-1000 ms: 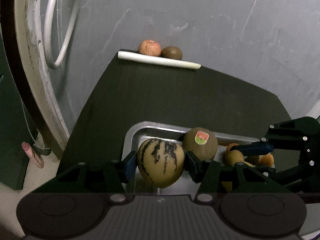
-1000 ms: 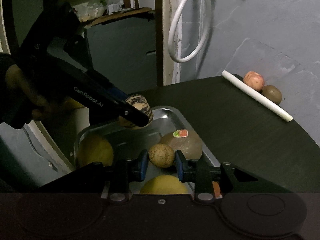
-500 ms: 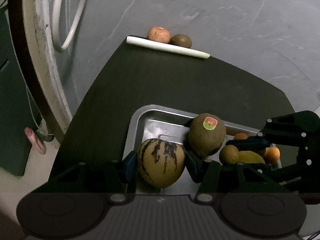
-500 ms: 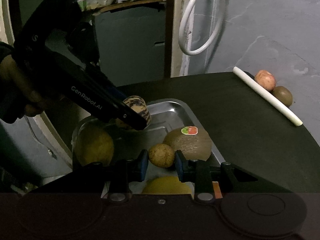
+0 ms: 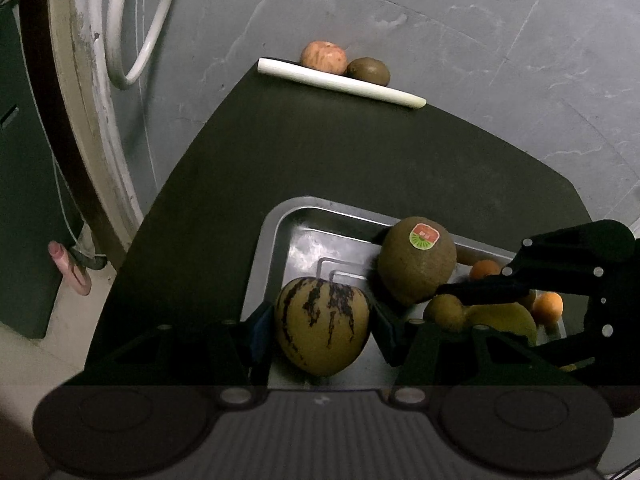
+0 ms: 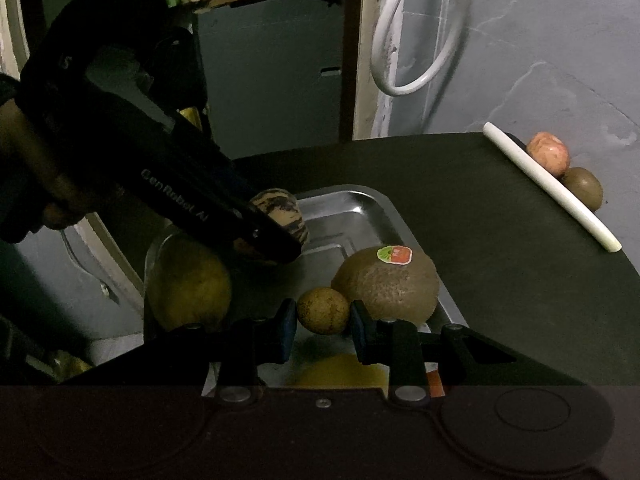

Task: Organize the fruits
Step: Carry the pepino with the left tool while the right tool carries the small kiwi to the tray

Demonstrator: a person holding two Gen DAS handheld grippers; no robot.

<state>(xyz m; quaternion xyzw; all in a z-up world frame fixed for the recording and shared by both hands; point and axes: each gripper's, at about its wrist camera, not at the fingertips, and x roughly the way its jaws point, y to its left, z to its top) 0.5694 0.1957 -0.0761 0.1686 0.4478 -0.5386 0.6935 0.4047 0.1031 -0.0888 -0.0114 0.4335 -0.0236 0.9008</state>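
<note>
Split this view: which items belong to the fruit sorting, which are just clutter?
Job: striped fruit in left tool; small brown fruit in right tool; stickered fruit; tray; apple; kiwi.

Clutter: white hose; white stick.

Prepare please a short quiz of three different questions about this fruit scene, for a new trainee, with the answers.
1. True or false: the left gripper is shut on the striped fruit.
2. Which fruit carries a sticker? A) the large brown fruit in the metal tray B) the pinkish fruit behind the white stick C) the small round fruit in the right gripper
3. Fill in: the pinkish fruit and the dark brown fruit lie at the far edge of the ____ table.

Key: 1 true; 2 A; 3 dark.
</note>
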